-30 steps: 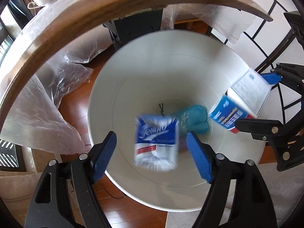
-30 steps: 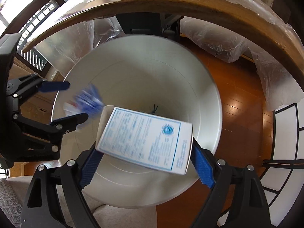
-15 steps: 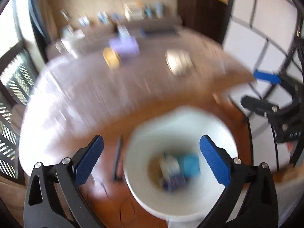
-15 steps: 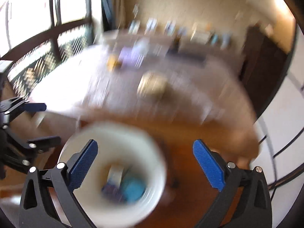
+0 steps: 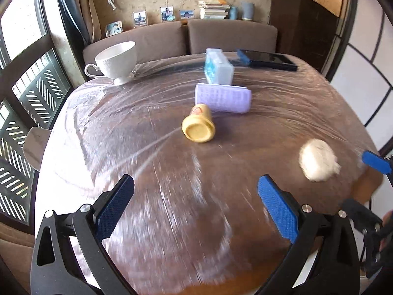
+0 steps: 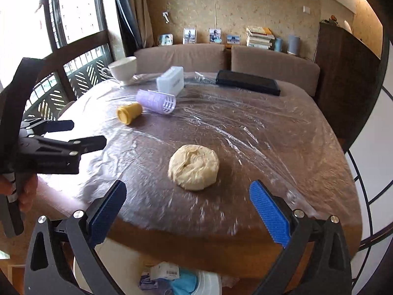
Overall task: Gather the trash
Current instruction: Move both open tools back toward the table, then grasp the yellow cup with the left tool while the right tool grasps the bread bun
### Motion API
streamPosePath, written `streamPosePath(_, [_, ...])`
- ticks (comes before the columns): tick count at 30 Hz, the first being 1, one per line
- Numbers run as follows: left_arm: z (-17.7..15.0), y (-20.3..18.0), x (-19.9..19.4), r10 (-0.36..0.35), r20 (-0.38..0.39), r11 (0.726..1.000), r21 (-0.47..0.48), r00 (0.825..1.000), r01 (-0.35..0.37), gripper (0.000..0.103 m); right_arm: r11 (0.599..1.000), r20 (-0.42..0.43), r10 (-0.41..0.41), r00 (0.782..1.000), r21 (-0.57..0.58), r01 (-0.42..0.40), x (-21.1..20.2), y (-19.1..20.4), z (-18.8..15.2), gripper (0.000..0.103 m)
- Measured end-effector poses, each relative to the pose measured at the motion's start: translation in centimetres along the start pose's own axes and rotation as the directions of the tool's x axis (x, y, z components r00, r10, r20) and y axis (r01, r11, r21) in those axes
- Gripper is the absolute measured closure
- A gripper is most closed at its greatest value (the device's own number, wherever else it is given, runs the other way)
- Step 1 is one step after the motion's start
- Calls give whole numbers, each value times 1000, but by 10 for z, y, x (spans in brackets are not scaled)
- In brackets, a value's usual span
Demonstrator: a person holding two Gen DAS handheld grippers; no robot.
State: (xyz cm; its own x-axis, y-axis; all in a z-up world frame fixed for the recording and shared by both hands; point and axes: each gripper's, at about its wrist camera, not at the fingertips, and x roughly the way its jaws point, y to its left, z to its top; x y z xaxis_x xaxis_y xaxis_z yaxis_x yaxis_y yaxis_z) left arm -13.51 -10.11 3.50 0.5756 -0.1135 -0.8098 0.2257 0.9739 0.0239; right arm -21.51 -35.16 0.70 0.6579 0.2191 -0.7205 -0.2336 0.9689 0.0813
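Note:
My left gripper [image 5: 195, 202] is open and empty above the near part of the plastic-covered table [image 5: 122, 127]. My right gripper [image 6: 188, 209] is open and empty at the table's near edge. A pale crumpled wad [image 6: 194, 167] lies on the table just beyond the right gripper; it also shows in the left wrist view [image 5: 318, 163]. A yellow bottle [image 5: 199, 127] lies on its side mid-table, also in the right wrist view [image 6: 129, 113]. The white bin [image 6: 208, 282] under the table edge holds a blue-white packet [image 6: 152, 280] and teal trash [image 6: 186, 285].
A lilac ribbed roll [image 5: 223, 98], a clear blue box [image 5: 218, 67], a white teacup [image 5: 115, 60] and a dark tablet [image 5: 267, 60] stand further back. A brown sofa [image 5: 221, 34] lies behind the table. Windows are on the left.
Both grippers let their trash fall into the bin, then rose and tilted up from the bin to face the tabletop. Both are now empty.

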Motion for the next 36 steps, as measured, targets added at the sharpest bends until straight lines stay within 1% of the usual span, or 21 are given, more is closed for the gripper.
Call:
streamPosePath(4, [13,3,24,25,-14,999,28,1000,-25,1,1000,2,1,1000,12,-1,15,-4,7,6])
streamPosePath(6, [20,3,34,36,-17,999,40,999,-35,2,1000,-4,3,1000,14,-3,22,-6,10,16])
streamPosePath(8, [27,3,44,40,-25,998,49,999,-39,3,1000,-13,3,1000,14,-3,28,-6,10,18])
streamPosePath(9, [29,3,47,37,-27,998,50,999,-35,8,1000,-16,4,1000,13,-4,30,-6,10,20])
streamPosePath(10, [31,3,50,35,-31,998,51,999,-33,10,1000,-17,3,1000,8,-3,32,-6,10,21])
streamPosePath(12, [34,2,55,26,-39,998,56,999,-24,21,1000,-19,-9,1000,-19,9,36,-2,10,26])
streamPosePath(13, [35,3,57,15,-39,999,52,999,-13,22,1000,-21,-11,1000,-27,11,37,-1,9,27])
streamPosePath(15, [37,4,59,-2,-43,999,41,999,4,29,999,-34,-6,999,-40,5,41,3,9,32])
streamPosePath(18, [40,4,60,-16,-47,999,39,999,18,29,999,-37,0,999,-44,-2,43,5,8,37])
streamPosePath(19, [39,4,60,-24,-49,999,37,999,26,30,999,-37,0,999,-44,-2,43,5,8,38])
streamPosePath(20, [39,4,60,-38,-49,999,32,998,40,37,999,-37,3,999,-41,-4,43,5,8,39])
streamPosePath(21, [40,4,60,-54,-51,998,25,997,55,40,999,-38,7,999,-34,-8,43,5,8,40])
streamPosePath(22, [40,5,60,-55,-51,998,21,997,56,41,1000,-39,10,999,-25,-11,44,4,8,41])
streamPosePath(24, [41,4,60,-57,-50,998,22,997,58,44,1000,-42,17,999,-11,-18,45,2,7,47])
streamPosePath(25, [41,4,59,-63,-49,998,21,997,64,46,1000,-43,21,999,-3,-21,45,1,7,48])
streamPosePath(26, [41,4,59,-67,-47,998,20,997,68,53,1000,-43,23,999,0,-23,46,0,7,52])
streamPosePath(27, [41,5,58,-71,-47,997,19,996,72,59,1000,-43,25,999,2,-25,46,-1,8,53])
streamPosePath(29, [42,6,57,-92,-49,996,11,995,92,64,1000,-41,29,999,8,-29,46,-1,8,53])
streamPosePath(31, [41,8,56,-111,-50,994,-5,993,111,64,999,-42,37,998,22,-36,45,-3,8,53])
streamPosePath(36, [36,10,49,-127,-46,992,-23,991,126,64,998,-26,39,999,40,-38,38,-7,11,53])
